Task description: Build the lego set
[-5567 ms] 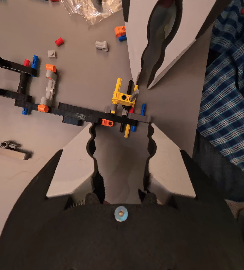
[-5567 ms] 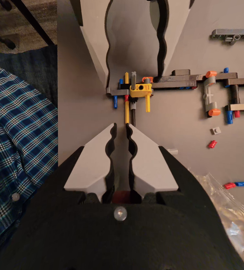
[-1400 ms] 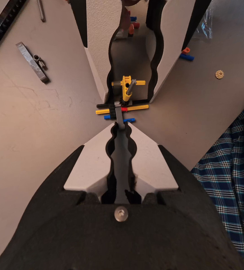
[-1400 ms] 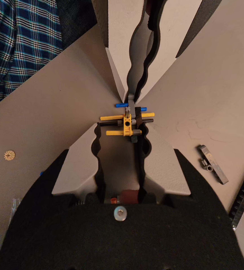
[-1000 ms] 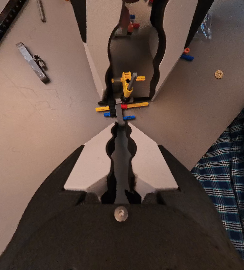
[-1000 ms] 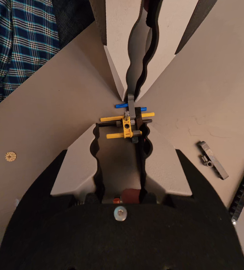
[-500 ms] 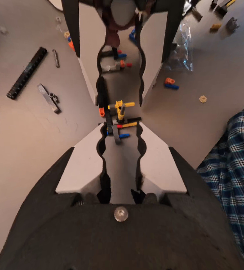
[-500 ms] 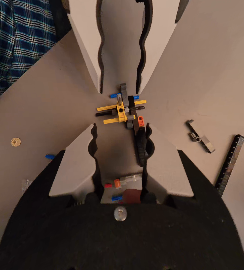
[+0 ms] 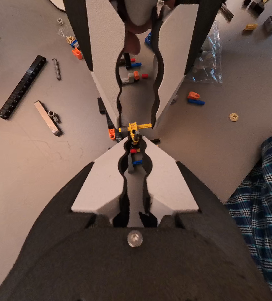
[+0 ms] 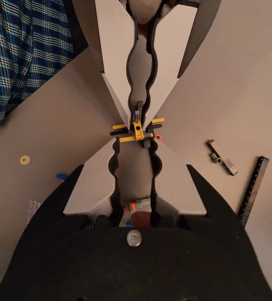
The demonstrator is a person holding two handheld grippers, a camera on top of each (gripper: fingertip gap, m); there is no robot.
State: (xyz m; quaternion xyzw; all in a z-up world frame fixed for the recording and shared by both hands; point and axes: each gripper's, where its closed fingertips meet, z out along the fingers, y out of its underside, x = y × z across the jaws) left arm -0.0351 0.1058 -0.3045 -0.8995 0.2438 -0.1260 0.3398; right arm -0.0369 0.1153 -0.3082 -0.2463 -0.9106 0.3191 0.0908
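Observation:
The lego assembly lies on the grey table: a yellow connector with yellow and black axles through it, on a black beam with an orange piece. A short grey axle sticks up out of the yellow connector. My left gripper is closed on this grey axle; it also shows from above in the right wrist view. My right gripper is open and straddles the assembly from the opposite side, its right finger along the black beam; it also shows in the left wrist view.
A long black beam and a grey beam with a small connector lie to one side. A tan gear, an orange piece with a blue pin and a plastic bag lie on the other. A person's plaid shirt is at the table edge. Left and right tips are no more than a few centimetres apart.
My left gripper let go of the grey beam end, opened, moved forward over the assembly and closed on the grey axle. My right gripper stayed open around the assembly.

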